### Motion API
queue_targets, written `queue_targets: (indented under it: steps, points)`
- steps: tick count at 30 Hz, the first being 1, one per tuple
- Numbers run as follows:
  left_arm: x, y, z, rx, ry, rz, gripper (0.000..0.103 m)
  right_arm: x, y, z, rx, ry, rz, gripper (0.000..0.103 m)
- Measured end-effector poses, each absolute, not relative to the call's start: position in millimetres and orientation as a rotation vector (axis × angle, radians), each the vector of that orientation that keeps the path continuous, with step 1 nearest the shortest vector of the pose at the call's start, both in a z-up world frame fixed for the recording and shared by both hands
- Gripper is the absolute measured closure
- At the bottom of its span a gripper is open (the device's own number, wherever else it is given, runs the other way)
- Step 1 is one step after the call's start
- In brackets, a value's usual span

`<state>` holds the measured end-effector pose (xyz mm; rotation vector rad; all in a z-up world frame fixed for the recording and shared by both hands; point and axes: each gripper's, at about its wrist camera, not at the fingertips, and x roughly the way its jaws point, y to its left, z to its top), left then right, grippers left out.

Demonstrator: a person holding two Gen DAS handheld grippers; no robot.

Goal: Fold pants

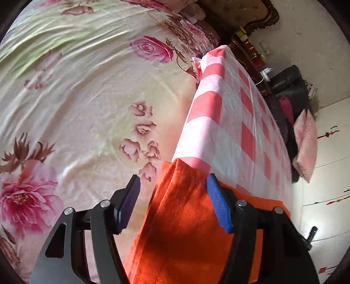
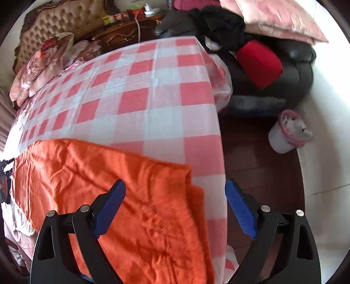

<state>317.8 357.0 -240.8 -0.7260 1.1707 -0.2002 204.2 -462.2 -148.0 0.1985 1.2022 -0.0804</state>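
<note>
Left wrist view, left to right: floral bedspread (image 1: pixel 87 98) filling the left and centre; left gripper (image 1: pixel 174 203) at lower centre, jaws apart, the orange pants (image 1: pixel 181 218) hanging between them, the right pad against the cloth, the left pad clear of it; red-and-white checked cloth (image 1: pixel 236 131) over the counter, right of centre; dark sofa (image 1: pixel 286 83) at upper right. Right wrist view, left to right: tufted headboard (image 2: pixel 54 19) at upper left; orange pants (image 2: pixel 98 174) lying folded on the checked counter cloth (image 2: pixel 142 91), lower left to centre; right gripper (image 2: pixel 175 207) at lower centre, jaws wide apart, nothing gripped, over the pants' right edge; white bin (image 2: pixel 284 135) on the floor at right.
</note>
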Motion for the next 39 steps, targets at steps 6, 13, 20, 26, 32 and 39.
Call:
queue_targets:
  steps: [6,13,20,26,32,39]
  points:
    - [320.2,343.5,-221.4,-0.643,1.14,-0.262,0.087,219.3,-476.8,-165.6,0.322,1.248,-0.015,0.064]
    - [329.5,331.9,-206.3,-0.547,1.135,-0.218,0.091,226.7,-453.7,-155.8,0.185,1.206,-0.031,0.083]
    - [341.1,323.8,-208.0,-0.539,1.131,-0.152,0.085,245.1,-467.1,-149.3,0.173,1.155,-0.102,0.084]
    - [286.3,341.4,-184.0,-0.494,1.026,0.029,0.059,229.9,-446.6,-129.5,-0.027,1.065,-0.437,0.047]
    - [211.5,327.5,-192.4,-0.434,0.999,0.043,0.047,199.5,-324.7,-100.8,-0.058,0.907,-0.199,0.03]
    - [172.3,356.5,-226.0,-0.797,0.927,-0.038,0.028,195.1,-127.8,-122.1,-0.04,0.916,0.25,0.028]
